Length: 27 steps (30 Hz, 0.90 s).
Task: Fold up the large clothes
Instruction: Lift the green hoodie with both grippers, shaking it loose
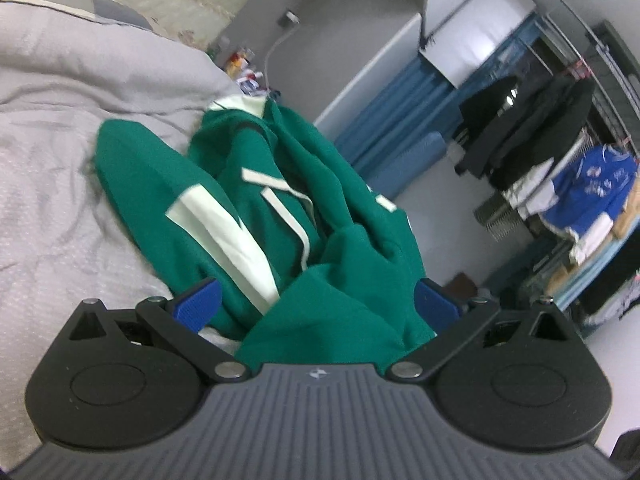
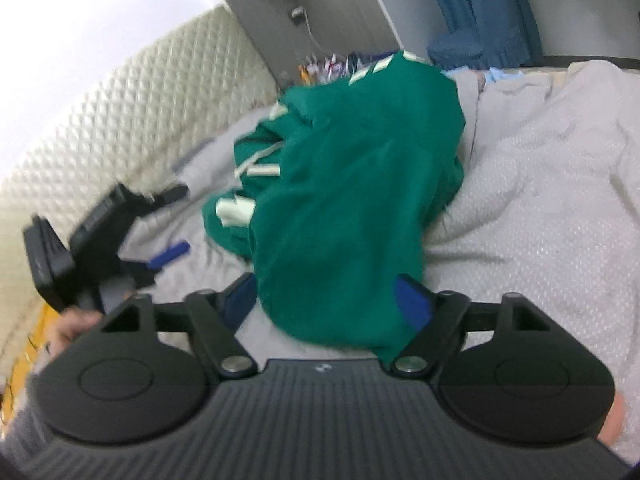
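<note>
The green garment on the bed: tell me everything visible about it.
The green garment is a thick, soft-looking knit with pale cream stripes and a cream drawcord. It lies crumpled and unfolded in a heap on the grey bedspread. Its near edge sits between the wide-apart blue fingers of both the left gripper and the right gripper; whether either pad presses on it cannot be told.

Each black, ribbed-topped left gripper [image 1: 316,300] and right gripper [image 2: 326,300] carries two round discs, silver pivot screws on black link arms, blue finger pads [image 1: 198,304] and a small white emblem. A hand [image 2: 74,326], blurred, perhaps shows a grey sleeve.
</note>
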{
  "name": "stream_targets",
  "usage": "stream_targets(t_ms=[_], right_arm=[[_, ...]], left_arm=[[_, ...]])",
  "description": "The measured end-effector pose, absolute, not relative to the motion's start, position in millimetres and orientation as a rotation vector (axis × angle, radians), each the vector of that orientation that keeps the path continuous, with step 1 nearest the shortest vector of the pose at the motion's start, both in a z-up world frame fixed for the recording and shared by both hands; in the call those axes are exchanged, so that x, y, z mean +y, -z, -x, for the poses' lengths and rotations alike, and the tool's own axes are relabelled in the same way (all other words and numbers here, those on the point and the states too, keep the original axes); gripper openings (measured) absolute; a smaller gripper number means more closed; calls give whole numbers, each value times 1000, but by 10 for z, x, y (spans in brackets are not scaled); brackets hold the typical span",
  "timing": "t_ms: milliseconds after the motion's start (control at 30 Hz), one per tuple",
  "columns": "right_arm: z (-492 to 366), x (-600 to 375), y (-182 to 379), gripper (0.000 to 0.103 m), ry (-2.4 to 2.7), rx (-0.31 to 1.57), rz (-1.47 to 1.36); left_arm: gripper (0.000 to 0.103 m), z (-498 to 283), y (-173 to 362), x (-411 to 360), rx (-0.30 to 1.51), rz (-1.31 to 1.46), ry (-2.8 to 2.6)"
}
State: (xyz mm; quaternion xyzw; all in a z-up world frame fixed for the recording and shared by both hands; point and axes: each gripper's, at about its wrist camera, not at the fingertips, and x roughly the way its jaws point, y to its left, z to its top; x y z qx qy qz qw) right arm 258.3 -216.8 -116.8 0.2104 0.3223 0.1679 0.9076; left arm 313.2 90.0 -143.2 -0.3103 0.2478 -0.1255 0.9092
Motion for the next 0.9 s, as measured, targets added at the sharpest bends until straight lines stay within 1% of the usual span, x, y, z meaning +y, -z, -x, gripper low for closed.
stream_targets(t_ms=[100, 400, 567, 600, 633, 667, 700, 733, 767, 800, 833, 900], right_arm=[[-2623, -2253, 1226, 78, -291, 670, -476], [-3257, -2415, 1667, 78, -173, 777, -604], [-3503, -2378, 1746, 77, -190, 723, -620], [-3542, -2363, 1734, 73, -181, 709, -613], [-3610, -2342, 1734, 70, -174, 696, -607], [-3663, -2336, 1714, 66, -173, 688, -605], [-3726, -2325, 1721, 59, -166, 684, -597], [-3786, -2300, 1740, 54, -152, 689, -590], [-3819, -2277, 1754, 39, -147, 693, -584], [-3835, -2254, 1757, 24, -146, 694, -572], [-3829, -2234, 1747, 19, -146, 693, -554], [-3753, -2195, 1667, 10, -162, 674, -508]], left_arm=[[103, -3273, 1494, 765, 539, 591, 272], [103, -3783, 1763, 409, 595, 381, 268], [103, -3946, 1923, 240, 644, 318, 320], [99, -3958, 1937, 200, 652, 304, 330], [92, -3967, 1946, 153, 656, 284, 343], [88, -3964, 1948, 105, 658, 259, 345], [79, -3952, 1948, 59, 655, 229, 344], [64, -3937, 1946, 19, 651, 201, 342], [58, -3920, 1944, -19, 645, 178, 342], [48, -3910, 1937, -25, 645, 176, 348], [39, -3881, 1923, -6, 645, 192, 356], [30, -3833, 1871, 34, 637, 236, 376]])
